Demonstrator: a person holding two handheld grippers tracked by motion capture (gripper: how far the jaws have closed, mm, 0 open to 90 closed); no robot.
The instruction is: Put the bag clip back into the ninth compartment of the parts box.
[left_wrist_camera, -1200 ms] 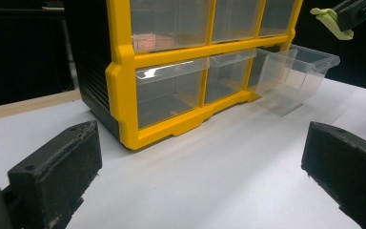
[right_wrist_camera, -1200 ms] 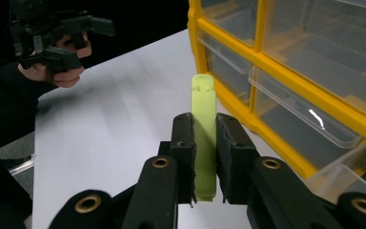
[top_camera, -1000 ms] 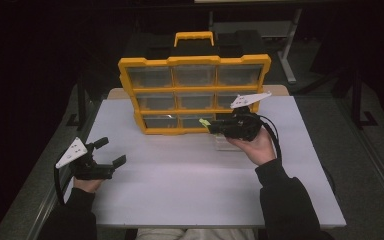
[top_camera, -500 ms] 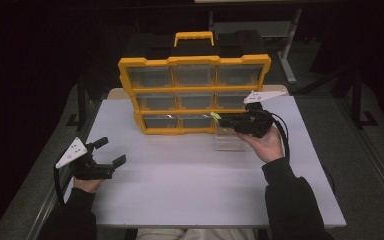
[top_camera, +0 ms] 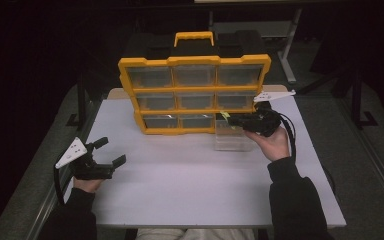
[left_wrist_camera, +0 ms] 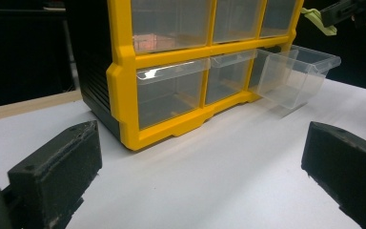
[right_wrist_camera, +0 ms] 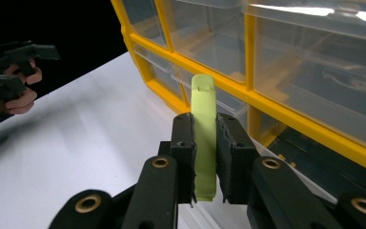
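Right hand-held gripper [right_wrist_camera: 205, 157]: jaws clamped on light-green strip [right_wrist_camera: 204, 143], above clear drawer [top_camera: 234, 137] pulled out of yellow organizer [top_camera: 195, 95]; left hand-held gripper [top_camera: 109, 152]: jaws wide, empty, over tabletop [top_camera: 190, 185]

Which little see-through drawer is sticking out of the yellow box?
The bottom right drawer of the yellow organizer. It is pulled far out onto the table, under the right gripper, while the other drawers sit flush in their slots.
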